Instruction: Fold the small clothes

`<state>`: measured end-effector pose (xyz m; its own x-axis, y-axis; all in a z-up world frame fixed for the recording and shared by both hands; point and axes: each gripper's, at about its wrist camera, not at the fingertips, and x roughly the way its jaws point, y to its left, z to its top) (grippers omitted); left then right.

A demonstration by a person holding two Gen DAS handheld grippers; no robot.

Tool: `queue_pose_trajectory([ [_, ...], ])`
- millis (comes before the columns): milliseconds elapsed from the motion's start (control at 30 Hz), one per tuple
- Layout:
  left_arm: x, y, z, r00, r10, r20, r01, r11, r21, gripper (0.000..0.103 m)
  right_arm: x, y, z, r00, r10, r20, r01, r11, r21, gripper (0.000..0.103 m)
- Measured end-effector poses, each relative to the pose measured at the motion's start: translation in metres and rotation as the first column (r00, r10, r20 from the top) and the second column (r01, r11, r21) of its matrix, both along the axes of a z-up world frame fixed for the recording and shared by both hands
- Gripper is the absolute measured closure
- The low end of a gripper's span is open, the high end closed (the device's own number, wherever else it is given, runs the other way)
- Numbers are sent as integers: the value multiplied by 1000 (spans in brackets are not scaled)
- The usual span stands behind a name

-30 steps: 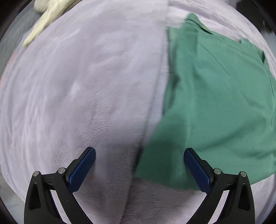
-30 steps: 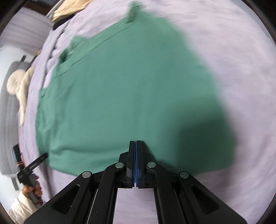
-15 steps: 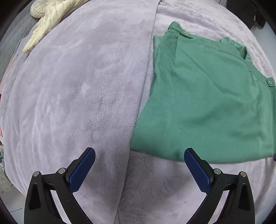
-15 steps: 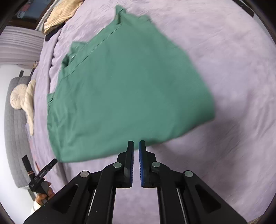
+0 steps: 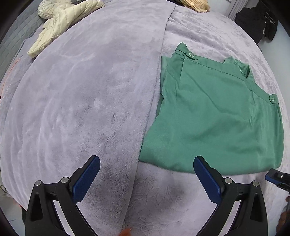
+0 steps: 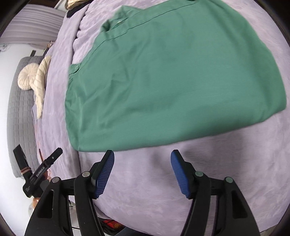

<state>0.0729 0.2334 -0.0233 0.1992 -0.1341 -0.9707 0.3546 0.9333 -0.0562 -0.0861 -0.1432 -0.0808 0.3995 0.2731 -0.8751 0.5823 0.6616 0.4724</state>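
bed [image 5: 81, 94]: lilac plush blanket | shirt [image 5: 213, 116] folded flat | cream jacket [image 5: 59, 16] far corner | my fingers: left [image 5: 146, 178] apart, right [image 6: 142, 174] just opened, both empty

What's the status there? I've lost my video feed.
Left claw open, empty. Right claw jaws just opened, nothing between them. Green garment lies folded on the lilac blanket. Nothing in the way.

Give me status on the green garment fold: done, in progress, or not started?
Done so far: the green garment lies flat on the lilac blanket, folded into a compact block with a doubled near edge. In hand: nothing. The right gripper has just been opening, nothing between its jaws; the left gripper is open and empty. Left: possibly another fold; I can't tell if this is final.
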Motion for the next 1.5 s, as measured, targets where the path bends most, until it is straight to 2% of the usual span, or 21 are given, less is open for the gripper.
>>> queue_pose_trajectory([
  [67, 2, 7, -2, 999, 22, -23, -22, 1000, -5, 0, 18, 17, 4, 998, 58, 6, -58, 998, -12, 34],
  [133, 14, 7, -15, 998, 45, -39, -44, 999, 23, 0, 44, 37, 7, 992, 125, 21, -125, 992, -25, 34],
  [300, 23, 27, -22, 998, 60, -19, -59, 997, 49, 0, 126, 87, 0, 964, 255, 74, -252, 967, -43, 35],
  [333, 24, 32, -24, 998, 65, -22, -64, 997, 47, 0, 143, 96, -2, 957, 276, 88, -272, 961, -53, 39],
  [400, 29, 44, -28, 996, 81, -34, -80, 996, 44, 0, 180, 117, -10, 943, 309, 121, -307, 951, -41, 82],
  [433, 31, 51, -30, 995, 93, -34, -92, 995, 48, 0, 195, 125, -15, 941, 313, 125, -312, 950, -28, 89],
  [567, 36, 71, -35, 992, 122, -13, -121, 991, 64, 0, 236, 150, -37, 945, 296, 138, -296, 955, -15, 94],
  [733, 42, 88, -44, 985, 163, -55, -159, 985, 63, 0, 251, 195, -73, 912, 409, 41, -409, 912, 16, 96],
  [800, 44, 92, -43, 985, 162, -52, -159, 985, 70, 0, 243, 207, -73, 905, 425, 31, -426, 905, 19, 96],
  [1000, 50, 90, -43, 988, 142, -62, -137, 987, 78, 0, 212, 207, -45, 902, 419, 102, -426, 903, 56, 95],
  [1100, 49, 81, -46, 989, 135, -56, -128, 985, 112, 0, 193, 194, -37, 916, 390, 99, -398, 914, 77, 95],
  [1200, 47, 67, -48, 990, 125, -61, -119, 988, 97, 0, 175, 177, -33, 937, 338, 88, -346, 933, 97, 94],
  [1267, 45, 61, -49, 990, 118, -73, -112, 990, 82, 0, 160, 166, -33, 951, 300, 79, -307, 947, 100, 81],
  [1300, 43, 57, -50, 991, 112, -76, -106, 991, 81, 0, 153, 160, -34, 958, 279, 73, -285, 953, 103, 60],
  [1333, 42, 53, -50, 992, 104, -77, -97, 992, 83, 0, 146, 153, -34, 964, 257, 69, -264, 959, 108, 46],
  [1500, 33, 36, -45, 995, 76, -60, -70, 993, 91, 0, 111, 126, -35, 984, 172, 45, -176, 977, 117, 43],
])
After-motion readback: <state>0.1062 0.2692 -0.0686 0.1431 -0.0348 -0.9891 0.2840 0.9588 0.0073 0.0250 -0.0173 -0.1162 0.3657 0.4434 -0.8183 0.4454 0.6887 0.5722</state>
